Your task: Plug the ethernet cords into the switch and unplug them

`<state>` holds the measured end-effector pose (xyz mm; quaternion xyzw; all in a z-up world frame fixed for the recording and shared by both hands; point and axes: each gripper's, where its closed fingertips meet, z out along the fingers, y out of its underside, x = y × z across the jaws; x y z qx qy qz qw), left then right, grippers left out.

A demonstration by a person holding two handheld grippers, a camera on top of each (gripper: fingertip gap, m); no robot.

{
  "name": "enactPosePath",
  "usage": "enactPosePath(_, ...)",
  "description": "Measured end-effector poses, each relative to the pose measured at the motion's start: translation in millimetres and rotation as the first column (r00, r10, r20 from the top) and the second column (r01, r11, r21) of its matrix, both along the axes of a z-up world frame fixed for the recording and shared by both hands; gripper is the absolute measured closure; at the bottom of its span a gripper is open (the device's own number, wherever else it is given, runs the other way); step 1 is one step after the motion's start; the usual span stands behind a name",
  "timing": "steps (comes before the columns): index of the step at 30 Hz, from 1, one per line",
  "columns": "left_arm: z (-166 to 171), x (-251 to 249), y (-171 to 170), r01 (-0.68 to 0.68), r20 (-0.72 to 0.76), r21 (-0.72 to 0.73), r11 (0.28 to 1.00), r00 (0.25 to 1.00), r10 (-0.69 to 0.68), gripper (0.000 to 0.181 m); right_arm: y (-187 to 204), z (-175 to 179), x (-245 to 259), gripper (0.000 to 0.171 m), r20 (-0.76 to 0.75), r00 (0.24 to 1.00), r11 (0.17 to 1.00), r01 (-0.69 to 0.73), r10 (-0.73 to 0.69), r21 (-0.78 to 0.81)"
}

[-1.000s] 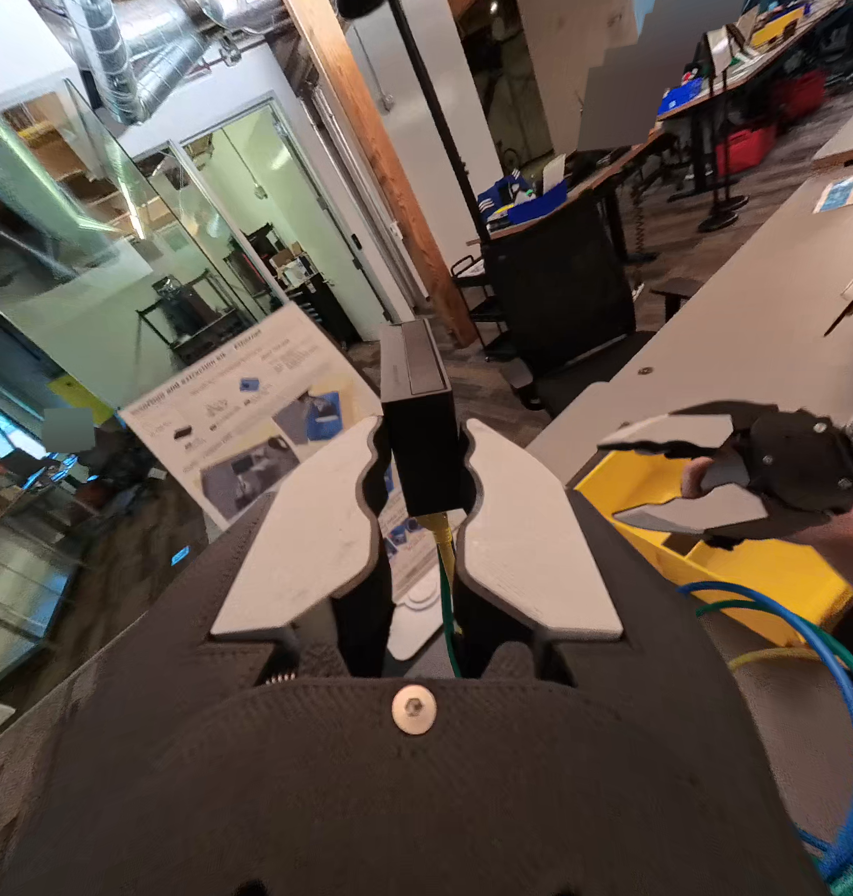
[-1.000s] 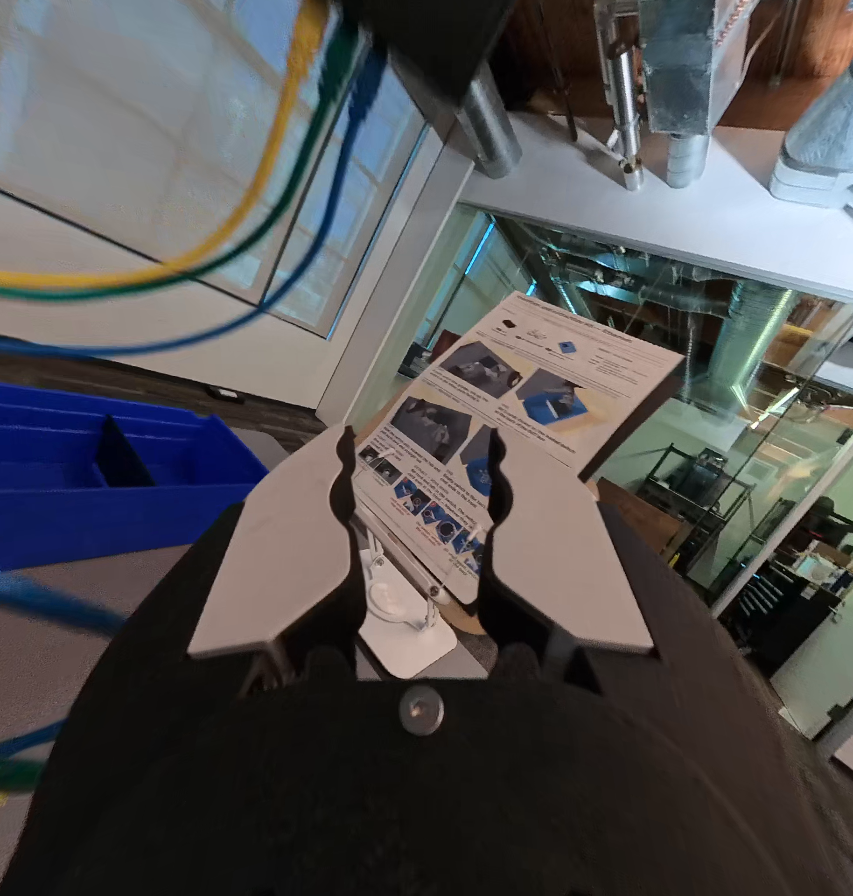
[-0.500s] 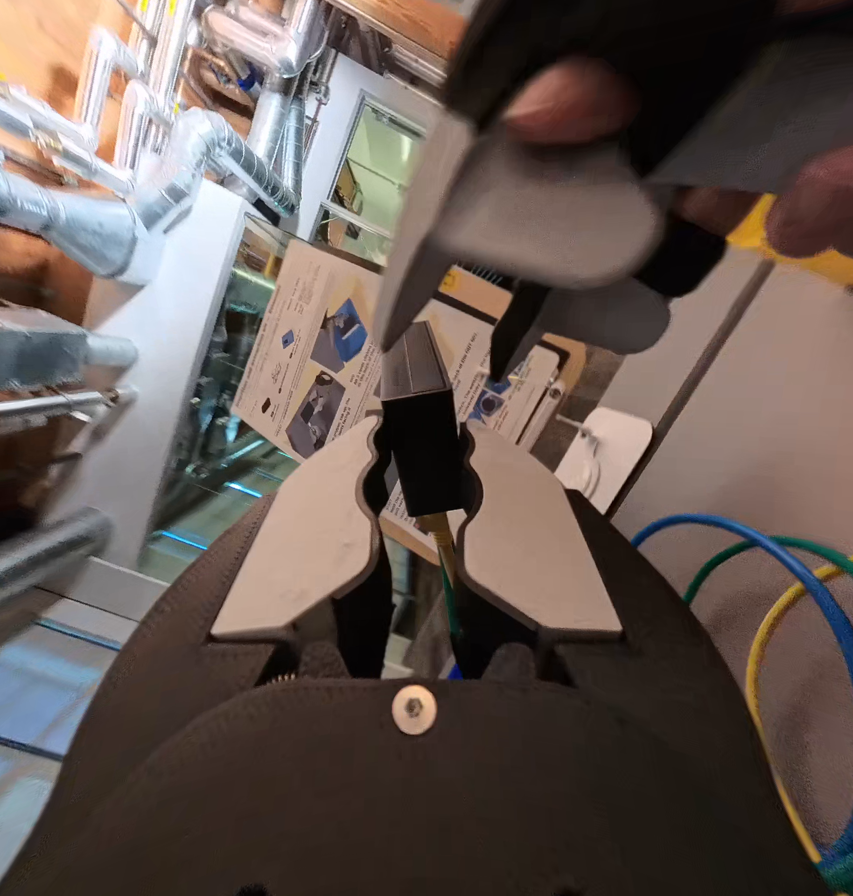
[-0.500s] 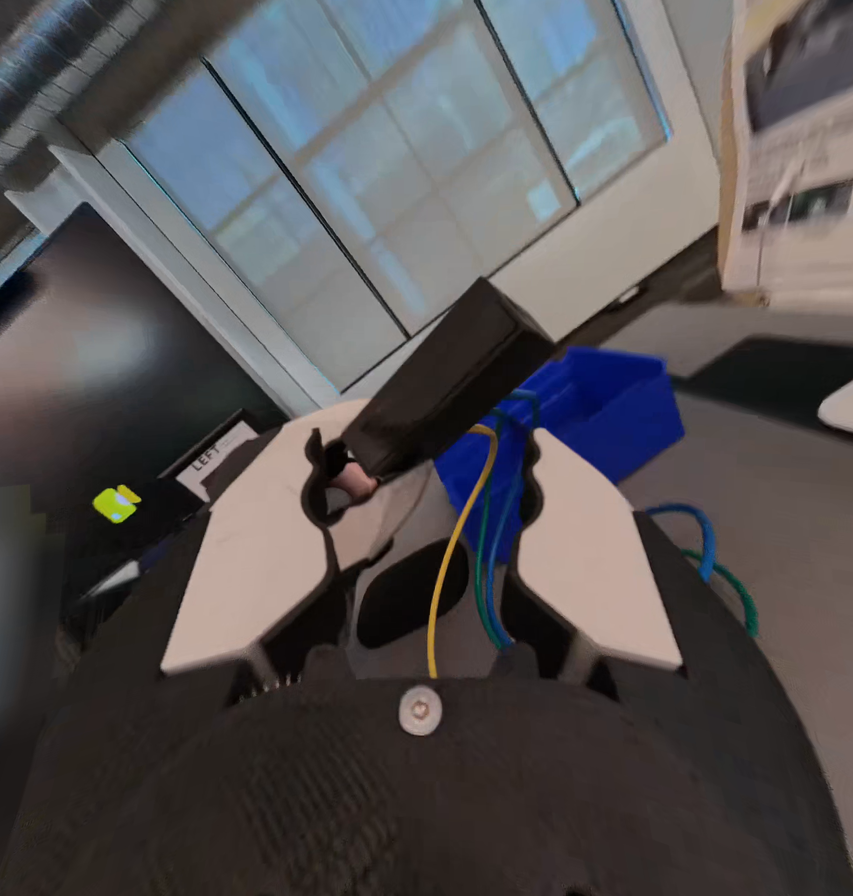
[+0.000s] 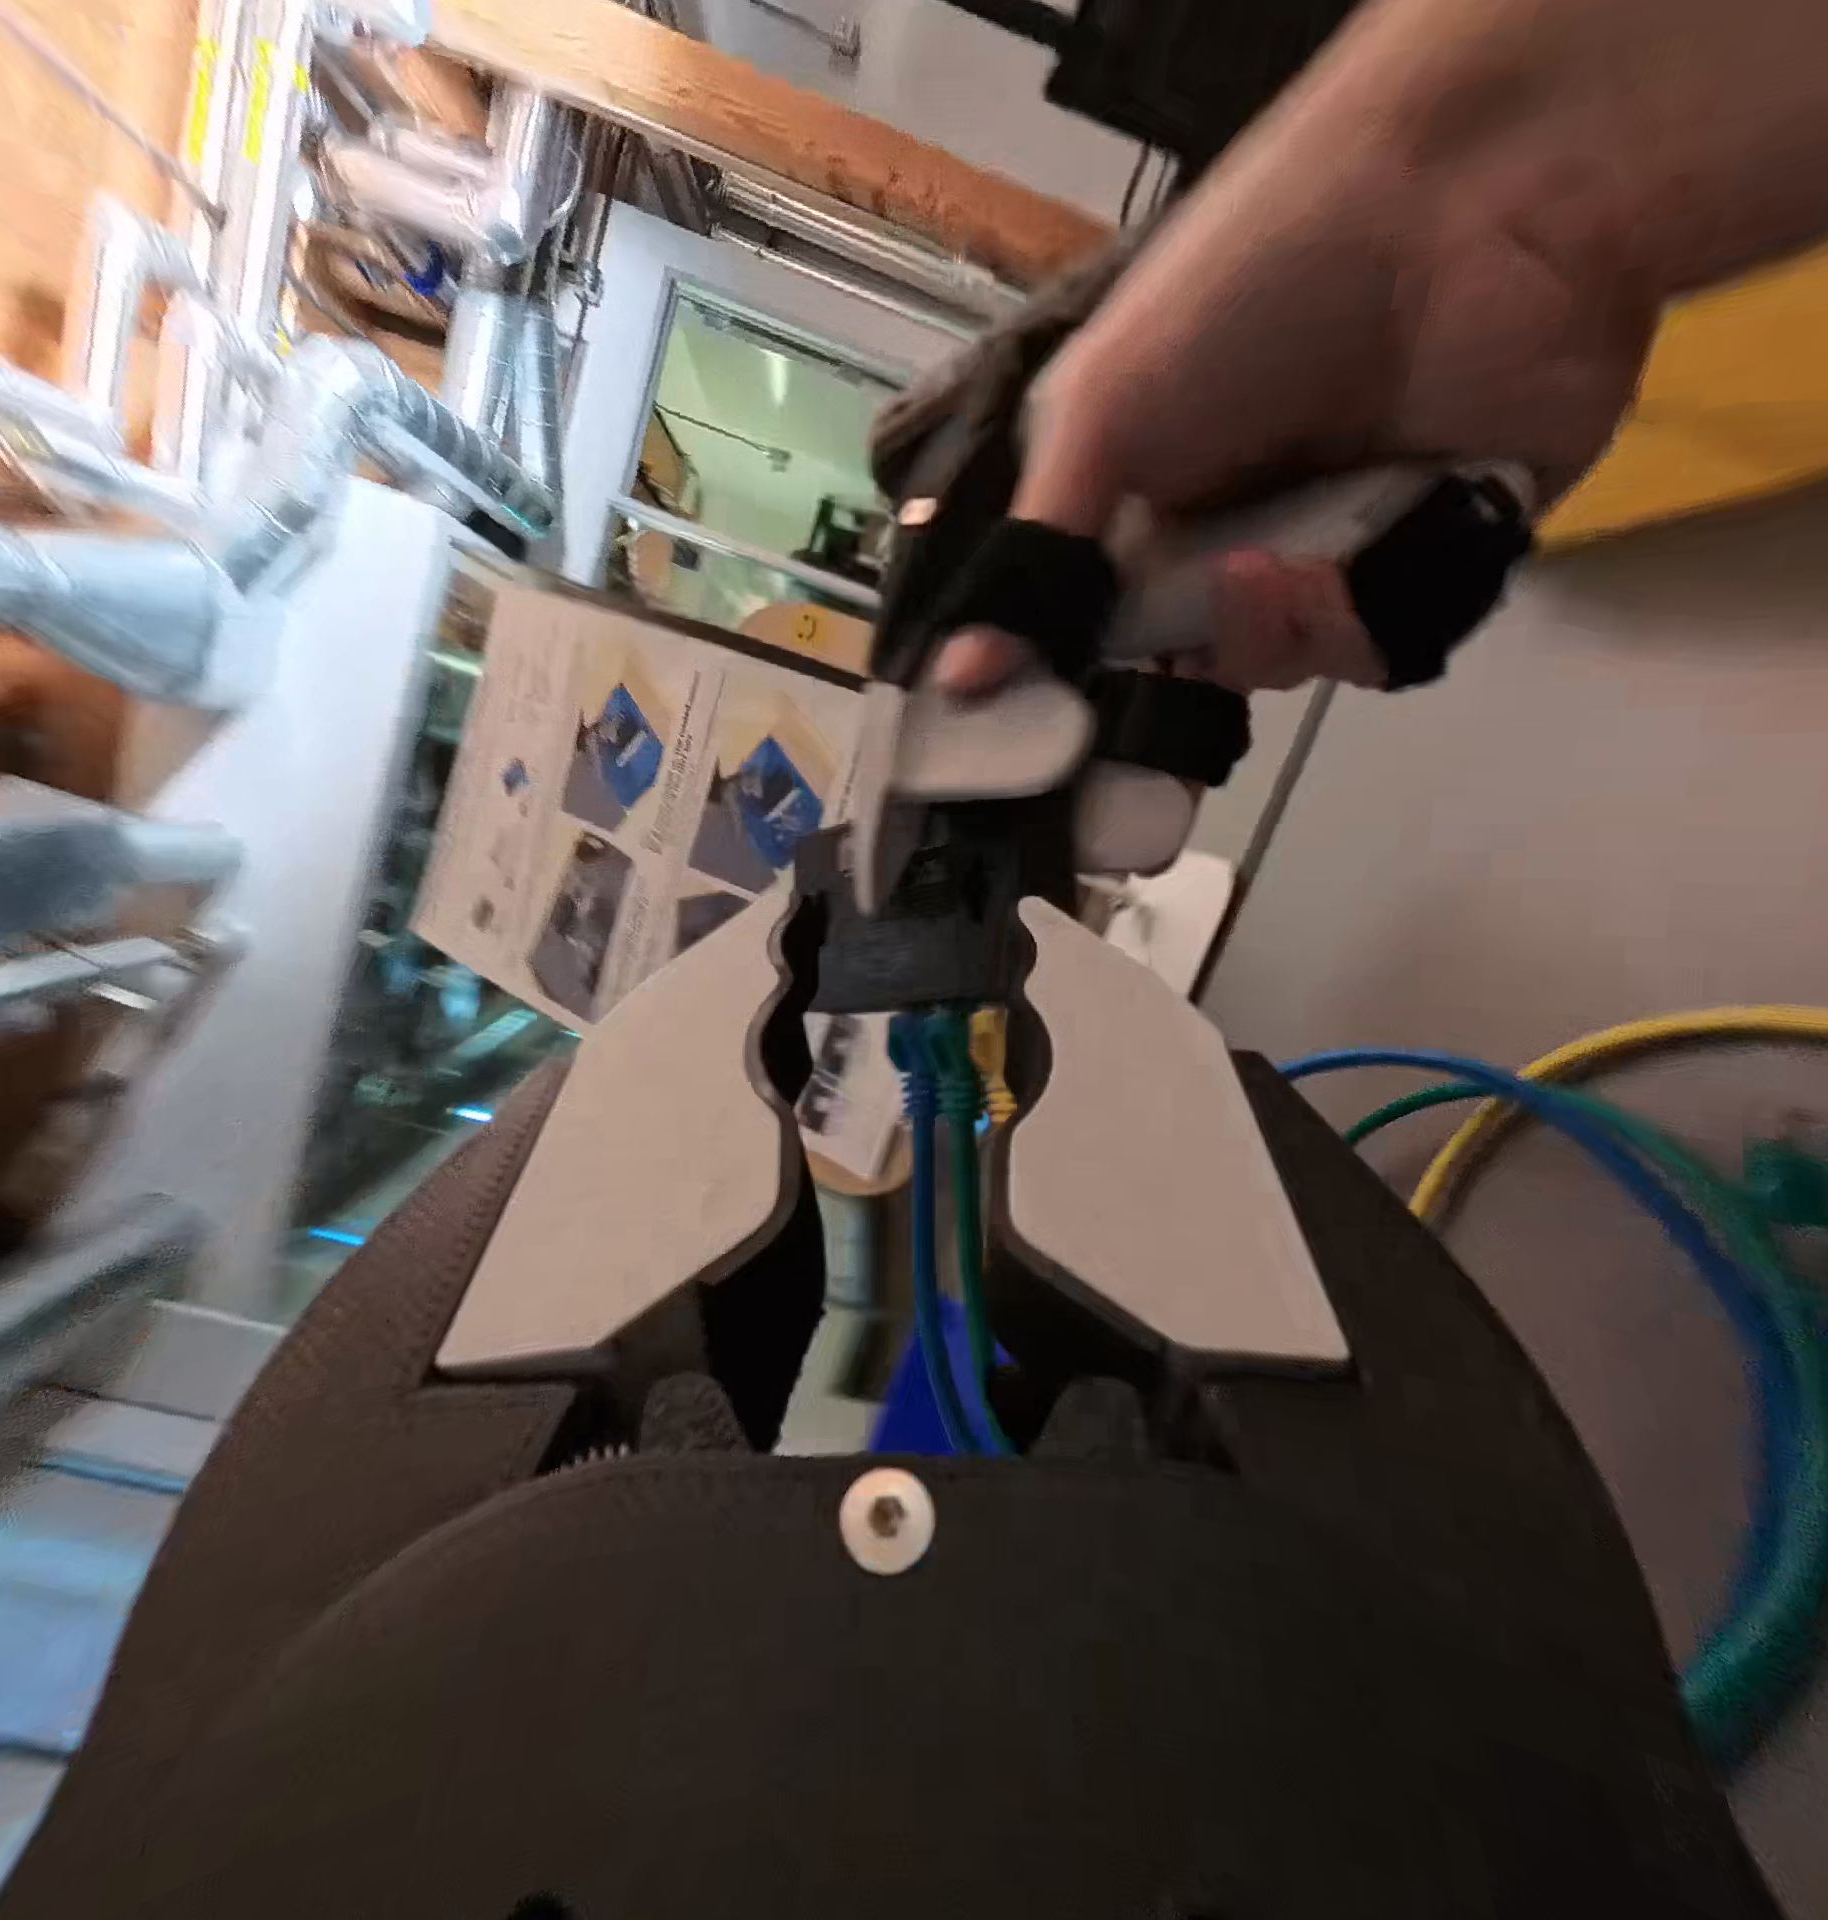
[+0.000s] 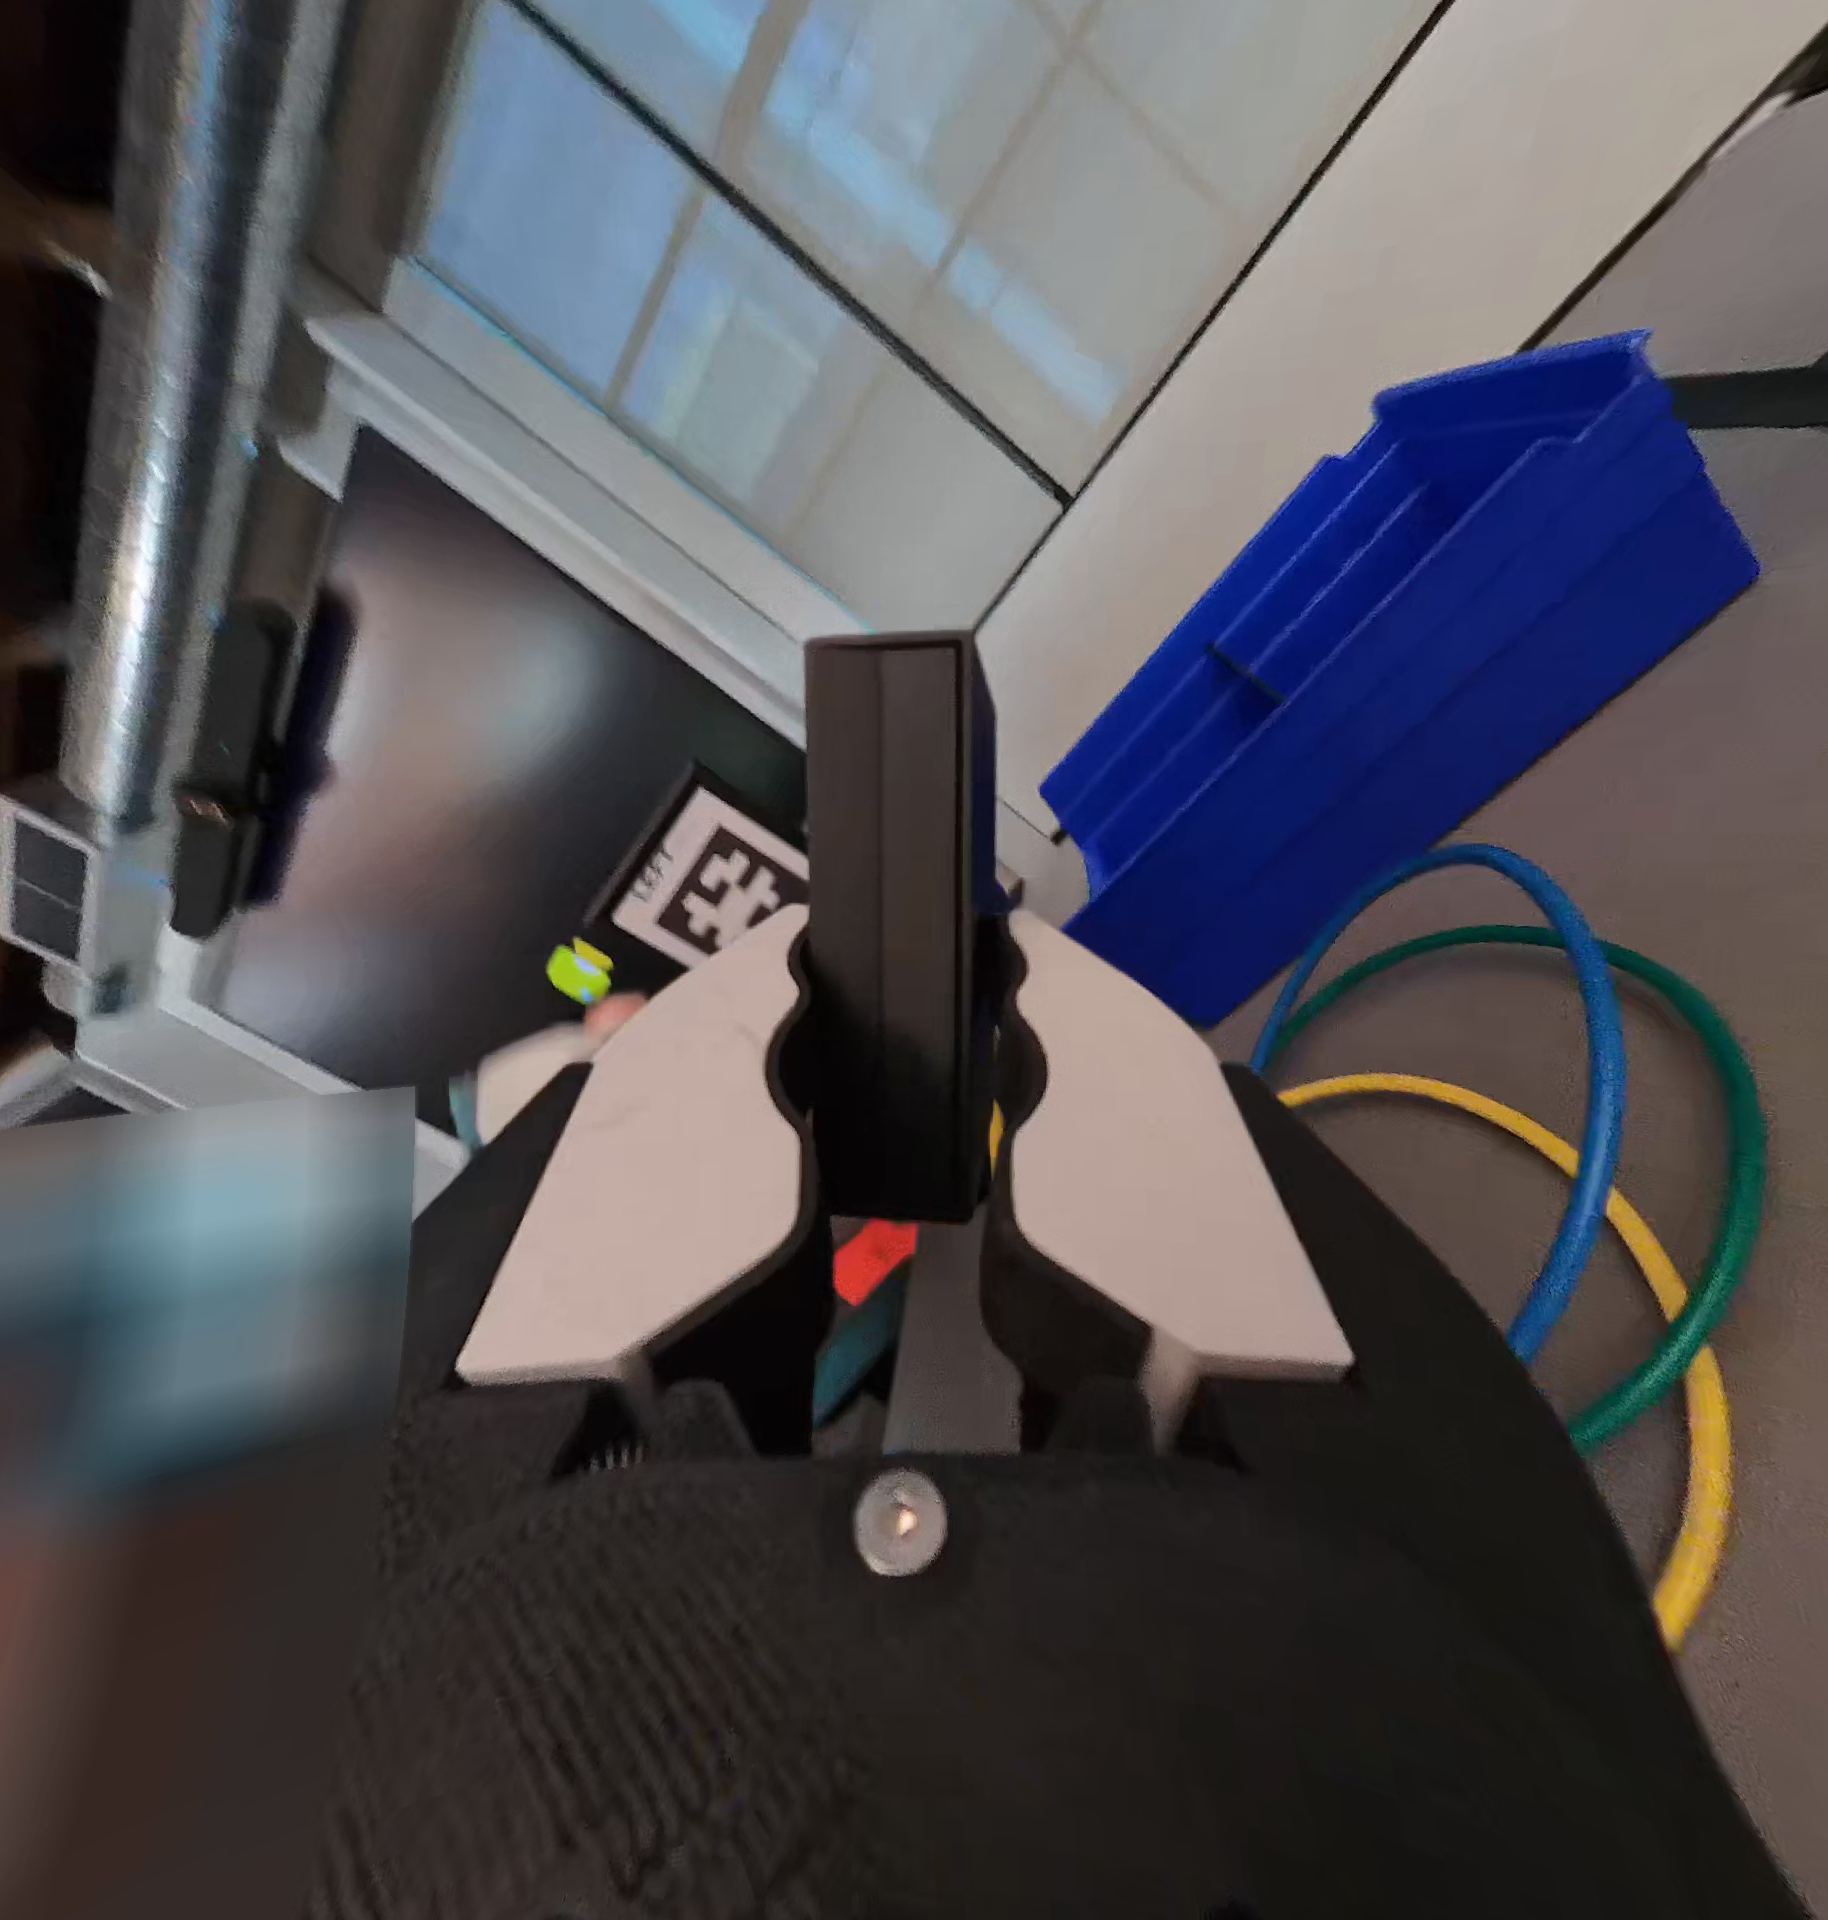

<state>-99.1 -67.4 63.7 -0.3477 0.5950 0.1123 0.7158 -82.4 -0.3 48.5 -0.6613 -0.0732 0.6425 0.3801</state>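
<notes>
Gripping the black switch (image 6: 894, 935), right gripper (image 6: 905, 971) fingers closed; left gripper (image 5: 910, 951) fingers spread wider, loosely flanking it.

1. A grey desk (image 6: 1803, 935) carries a blue bin (image 6: 1409, 665) beneath a large paned window (image 6: 785, 208).
2. Silver ducts (image 5: 474, 343) and a wooden beam (image 5: 764, 114) run overhead.
3. A printed poster board (image 5: 640, 810) stands before glass partitions.
4. A yellow bin (image 5: 1741, 384) sits nearby.
</notes>
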Motion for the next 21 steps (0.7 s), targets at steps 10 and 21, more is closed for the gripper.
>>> enactPosePath(10, 11, -12, 18, 0.306, 0.335, -0.942, -0.14, 0.891, -0.305, 0.109, -71, 2, -27, 0.142, 0.333, 0.896, 0.918, -0.361, 0.293, 0.164)
enactPosePath(21, -26, 15, 10, 0.222, 0.337, -0.926, -0.305, 0.851, -0.402, 0.152, -51, -4, -12, 0.138, 0.486, 0.866, 0.925, -0.275, 0.121, 0.261)
